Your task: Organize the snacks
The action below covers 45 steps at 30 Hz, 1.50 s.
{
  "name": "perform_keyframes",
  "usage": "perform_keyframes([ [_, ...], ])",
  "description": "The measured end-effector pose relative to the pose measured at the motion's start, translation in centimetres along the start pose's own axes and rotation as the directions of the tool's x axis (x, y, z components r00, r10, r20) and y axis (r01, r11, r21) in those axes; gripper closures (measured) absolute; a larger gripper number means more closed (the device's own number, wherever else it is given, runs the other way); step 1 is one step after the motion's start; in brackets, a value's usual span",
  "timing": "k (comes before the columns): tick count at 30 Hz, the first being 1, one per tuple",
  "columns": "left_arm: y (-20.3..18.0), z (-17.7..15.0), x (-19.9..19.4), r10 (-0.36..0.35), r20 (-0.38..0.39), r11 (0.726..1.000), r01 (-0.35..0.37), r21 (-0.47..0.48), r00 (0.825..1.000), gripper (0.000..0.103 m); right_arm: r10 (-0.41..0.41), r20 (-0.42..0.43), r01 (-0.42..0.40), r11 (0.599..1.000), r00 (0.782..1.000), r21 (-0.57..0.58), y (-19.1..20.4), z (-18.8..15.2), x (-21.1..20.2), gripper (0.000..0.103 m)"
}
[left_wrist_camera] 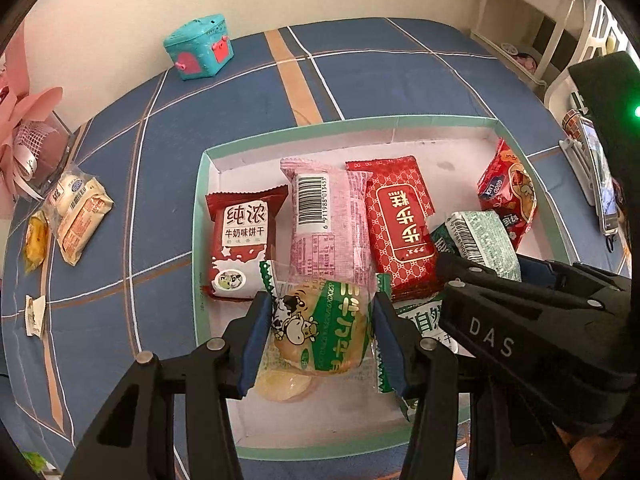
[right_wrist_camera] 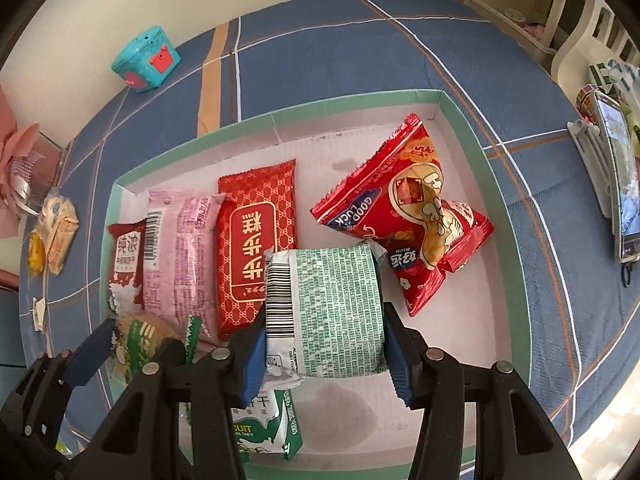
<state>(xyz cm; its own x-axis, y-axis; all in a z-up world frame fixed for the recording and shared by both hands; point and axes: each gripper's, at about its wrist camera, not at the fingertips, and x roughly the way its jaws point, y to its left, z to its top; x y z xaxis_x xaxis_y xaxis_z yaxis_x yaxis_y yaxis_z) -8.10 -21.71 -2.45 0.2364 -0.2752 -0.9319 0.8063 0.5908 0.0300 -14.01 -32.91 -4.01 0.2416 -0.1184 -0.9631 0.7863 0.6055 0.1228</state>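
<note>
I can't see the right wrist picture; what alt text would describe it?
The right gripper clamps a green-and-white printed snack packet above a shallow mint-rimmed cardboard tray holding red and pink snack packets, on a blue checked cloth. The left gripper, at lower left, holds a green cow-print packet.

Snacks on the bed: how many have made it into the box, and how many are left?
Done: about six packets lie in the box, among them a red cake pack and a pink pack. In hand: the left gripper grips a green-and-clear biscuit pack, the right gripper a green pack, both over the box. Left: a few packets out on the bedspread.
</note>
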Motion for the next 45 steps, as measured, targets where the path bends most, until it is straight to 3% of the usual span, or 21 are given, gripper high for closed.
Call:
perform_keyframes([
  [9,0.3,0.2,-0.2,-0.024,-0.005,1.0,0.024,-0.006,1.0,0.045,0.005,0.019,-0.005,1.0,1.0,0.008,0.0,0.3,-0.6,0.04],
  [17,1.2,0.4,-1.8,-0.045,0.04,0.998,0.047,-0.034,0.998,0.044,0.022,0.065,-0.022,1.0,0.998,0.0,1.0,0.5,-2.1,0.039],
  [24,4.1,0.6,-1.8,-0.019,0.039,0.994,0.023,-0.107,0.999,0.042,0.032,0.084,-0.031,1.0,0.996,-0.005,1.3,0.7,-2.5,0.039],
  [35,10.5,0.4,-2.0,0.003,0.052,0.953,0.013,-0.303,0.999,0.042,0.033,0.087,-0.027,0.997,0.996,-0.068,3.5,0.0,-2.7,0.039],
  [45,14.0,-0.2,-2.1,0.003,0.054,0.915,0.019,-0.402,0.999,0.042,0.042,0.084,-0.031,0.991,0.996,-0.128,5.9,-0.6,-2.8,0.039],
])
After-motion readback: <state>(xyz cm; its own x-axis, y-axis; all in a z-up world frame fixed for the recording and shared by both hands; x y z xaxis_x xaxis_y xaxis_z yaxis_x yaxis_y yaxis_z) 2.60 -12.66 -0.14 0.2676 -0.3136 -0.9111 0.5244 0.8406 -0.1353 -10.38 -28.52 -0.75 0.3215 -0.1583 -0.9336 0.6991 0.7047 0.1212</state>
